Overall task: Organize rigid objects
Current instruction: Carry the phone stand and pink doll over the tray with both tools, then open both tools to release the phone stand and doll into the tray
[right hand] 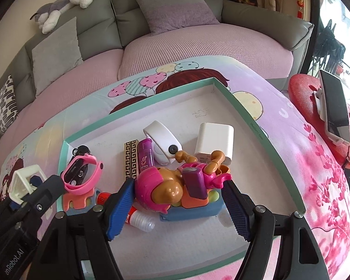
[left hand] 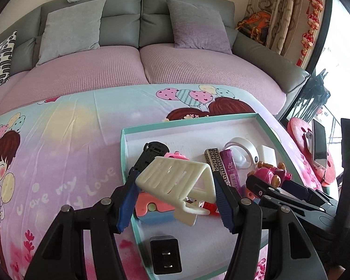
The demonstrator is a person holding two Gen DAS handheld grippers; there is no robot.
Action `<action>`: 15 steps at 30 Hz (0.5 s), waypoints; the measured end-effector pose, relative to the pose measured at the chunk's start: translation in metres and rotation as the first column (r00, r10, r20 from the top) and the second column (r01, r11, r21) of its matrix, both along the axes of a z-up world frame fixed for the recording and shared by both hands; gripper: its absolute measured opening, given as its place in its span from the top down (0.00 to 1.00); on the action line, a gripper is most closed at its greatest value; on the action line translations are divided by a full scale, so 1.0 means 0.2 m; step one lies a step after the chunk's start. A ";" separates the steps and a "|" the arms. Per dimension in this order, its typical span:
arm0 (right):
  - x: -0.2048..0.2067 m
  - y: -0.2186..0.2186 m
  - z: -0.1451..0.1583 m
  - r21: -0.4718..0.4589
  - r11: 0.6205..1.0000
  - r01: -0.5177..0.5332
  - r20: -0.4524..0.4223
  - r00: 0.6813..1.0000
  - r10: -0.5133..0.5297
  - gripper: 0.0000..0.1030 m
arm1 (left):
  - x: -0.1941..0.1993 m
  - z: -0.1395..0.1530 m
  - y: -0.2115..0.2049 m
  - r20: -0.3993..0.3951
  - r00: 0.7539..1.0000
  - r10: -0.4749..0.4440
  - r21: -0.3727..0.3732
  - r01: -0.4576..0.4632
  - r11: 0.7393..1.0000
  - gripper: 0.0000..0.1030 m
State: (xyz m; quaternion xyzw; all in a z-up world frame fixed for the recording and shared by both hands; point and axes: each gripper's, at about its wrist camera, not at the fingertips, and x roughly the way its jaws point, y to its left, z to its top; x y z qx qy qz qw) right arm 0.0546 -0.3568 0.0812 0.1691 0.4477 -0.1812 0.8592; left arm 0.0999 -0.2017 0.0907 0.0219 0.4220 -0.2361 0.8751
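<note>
Two items are carried above a tray (right hand: 242,107) on the table, evidently for sorting. A toy (right hand: 175,186) is pinched between the right gripper (right hand: 177,200) fingers; a smaller cream rack (left hand: 177,177) is clamped between the left gripper (left hand: 175,200) fingers.

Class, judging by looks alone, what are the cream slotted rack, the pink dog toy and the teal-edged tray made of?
Cream slotted rack: moulded plastic, slightly glossy, with uniform slots. Pink dog toy: hard shiny plastic, with highlights on its rounded parts. Teal-edged tray: probably cardboard, with thin flat walls, a matte white inside and folded corners.
</note>
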 end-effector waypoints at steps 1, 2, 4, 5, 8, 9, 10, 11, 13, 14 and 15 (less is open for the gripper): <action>0.00 0.00 0.00 0.000 1.000 0.002 -0.004 1.000 -0.002 0.25 | 0.00 -0.01 -0.01 -0.007 1.000 -0.004 0.002 0.004 1.000 0.39; 0.00 -0.01 -0.01 0.002 1.000 0.003 -0.006 1.000 -0.003 0.25 | 0.00 -0.01 -0.01 -0.011 1.000 -0.008 0.003 0.008 1.000 0.39; -0.01 -0.02 -0.01 0.008 1.000 0.002 -0.005 1.000 -0.002 0.25 | -0.01 -0.02 -0.03 -0.012 1.000 -0.015 0.009 0.016 1.000 0.39; -0.01 -0.02 -0.02 0.010 1.000 0.001 -0.005 1.000 -0.001 0.25 | -0.01 -0.02 -0.03 -0.012 1.000 -0.019 0.013 0.019 1.000 0.39; -0.01 -0.02 -0.02 0.007 1.000 -0.001 -0.007 1.000 0.001 0.25 | -0.02 -0.03 -0.05 -0.020 0.999 -0.025 0.019 0.026 0.999 0.39; -0.01 -0.02 -0.02 0.006 1.000 -0.001 -0.009 1.000 0.001 0.25 | -0.02 -0.03 -0.05 -0.026 0.999 -0.025 0.017 0.026 1.000 0.39; -0.01 -0.02 -0.02 0.007 1.000 -0.002 -0.009 1.000 0.002 0.25 | -0.02 -0.04 -0.05 -0.031 0.999 -0.026 0.015 0.027 1.000 0.39; -0.01 -0.02 -0.02 0.008 1.000 -0.002 -0.010 1.000 0.002 0.25 | -0.02 -0.04 -0.05 -0.034 0.999 -0.026 0.013 0.027 1.000 0.39; -0.01 -0.02 -0.02 0.006 1.000 -0.005 -0.014 1.000 0.005 0.25 | -0.02 -0.03 -0.04 -0.036 0.999 -0.023 0.013 0.024 1.000 0.39; -0.01 -0.02 -0.02 0.004 1.000 -0.006 -0.017 1.000 0.006 0.25 | -0.02 -0.03 -0.04 -0.037 0.999 -0.023 0.012 0.023 1.000 0.38; 0.00 -0.02 -0.02 0.000 1.000 -0.009 -0.021 1.000 0.009 0.24 | -0.02 -0.03 -0.04 -0.038 0.999 -0.021 0.010 0.021 1.000 0.38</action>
